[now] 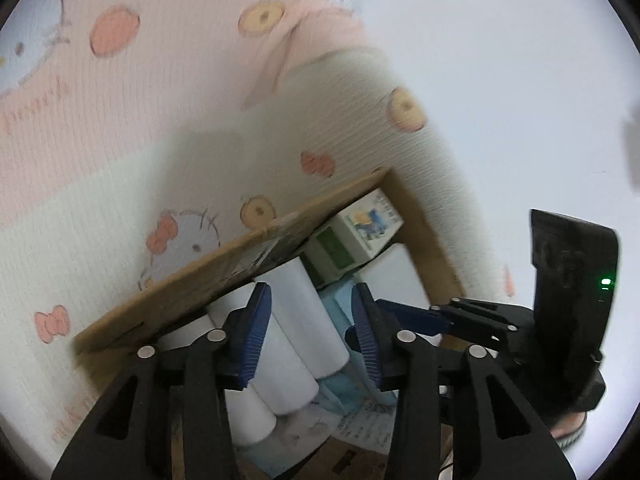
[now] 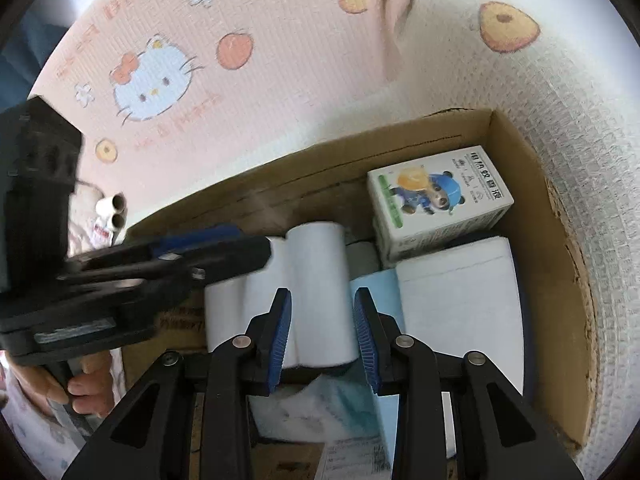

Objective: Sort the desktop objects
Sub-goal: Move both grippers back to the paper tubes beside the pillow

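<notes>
An open cardboard box (image 2: 520,152) lies on a pink and white cartoon blanket. Inside it lie several white paper rolls side by side. My right gripper (image 2: 322,296) points down into the box, shut on one white roll (image 2: 318,264), a blue pad against each side. My left gripper (image 1: 312,292) hovers open over the rolls (image 1: 304,308) near the box's left wall (image 1: 192,292), nothing between its pads. In the right wrist view the left gripper (image 2: 248,244) reaches in from the left. The right gripper (image 1: 412,316) shows at the right of the left wrist view.
A white carton with a cartoon bear (image 2: 436,196) stands at the box's far end, beside a white flat pack (image 2: 460,292) and a light blue pack (image 2: 372,292). Two more rolls (image 2: 114,208) lie outside on the blanket (image 2: 280,80). A hand (image 2: 84,384) holds the left gripper's handle.
</notes>
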Demonstrator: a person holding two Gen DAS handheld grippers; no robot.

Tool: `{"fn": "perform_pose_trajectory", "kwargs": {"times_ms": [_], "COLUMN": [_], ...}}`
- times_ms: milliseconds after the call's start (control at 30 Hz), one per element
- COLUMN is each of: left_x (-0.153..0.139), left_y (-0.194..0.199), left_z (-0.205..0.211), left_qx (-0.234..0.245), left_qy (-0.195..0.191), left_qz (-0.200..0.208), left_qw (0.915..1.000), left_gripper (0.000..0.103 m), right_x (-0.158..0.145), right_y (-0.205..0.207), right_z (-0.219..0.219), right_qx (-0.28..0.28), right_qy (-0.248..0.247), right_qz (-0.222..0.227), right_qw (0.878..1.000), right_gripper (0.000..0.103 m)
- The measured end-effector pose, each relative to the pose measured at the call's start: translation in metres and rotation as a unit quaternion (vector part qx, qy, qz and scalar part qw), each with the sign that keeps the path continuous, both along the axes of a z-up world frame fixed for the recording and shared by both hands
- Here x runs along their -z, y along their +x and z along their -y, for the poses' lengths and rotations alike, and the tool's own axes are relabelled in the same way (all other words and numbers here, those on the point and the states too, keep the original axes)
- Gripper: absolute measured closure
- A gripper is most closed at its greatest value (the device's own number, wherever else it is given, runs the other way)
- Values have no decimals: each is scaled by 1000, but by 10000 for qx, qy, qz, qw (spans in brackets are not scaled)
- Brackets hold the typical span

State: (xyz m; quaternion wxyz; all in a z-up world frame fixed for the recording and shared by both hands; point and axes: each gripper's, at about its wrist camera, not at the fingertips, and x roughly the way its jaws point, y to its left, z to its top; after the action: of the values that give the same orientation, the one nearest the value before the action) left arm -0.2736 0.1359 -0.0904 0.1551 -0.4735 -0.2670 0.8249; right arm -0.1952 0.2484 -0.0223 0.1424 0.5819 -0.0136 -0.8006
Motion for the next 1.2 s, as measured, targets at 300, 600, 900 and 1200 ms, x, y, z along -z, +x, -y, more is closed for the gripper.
{"fn": "perform_pose_trajectory", "kwargs": {"times_ms": [300, 600, 900, 1200], "left_x": [-23, -33, -37, -2], "left_y": [60, 109, 154, 176], "left_z": [35, 54, 110, 205], "left_qx": [-323, -1, -310, -1265], "left_qy": [146, -1027, -1346, -1575], "left_qz": [-541, -1004, -1565, -1150], "left_qw": [9979, 9896, 9780, 9726], "left_gripper": [53, 53, 53, 53], "right_x": [-27, -32, -39, -22], "right_y": [45, 47, 40, 26], "right_z": [16, 77, 149, 231], "right_qx": [-489, -863, -1364, -2017], "right_qy": [290, 703, 881, 1063], "right_qz": [-165, -400, -665, -537], "right_qw": [9982, 9930, 9845, 9722], "right_gripper": [72, 72, 71, 71]}}
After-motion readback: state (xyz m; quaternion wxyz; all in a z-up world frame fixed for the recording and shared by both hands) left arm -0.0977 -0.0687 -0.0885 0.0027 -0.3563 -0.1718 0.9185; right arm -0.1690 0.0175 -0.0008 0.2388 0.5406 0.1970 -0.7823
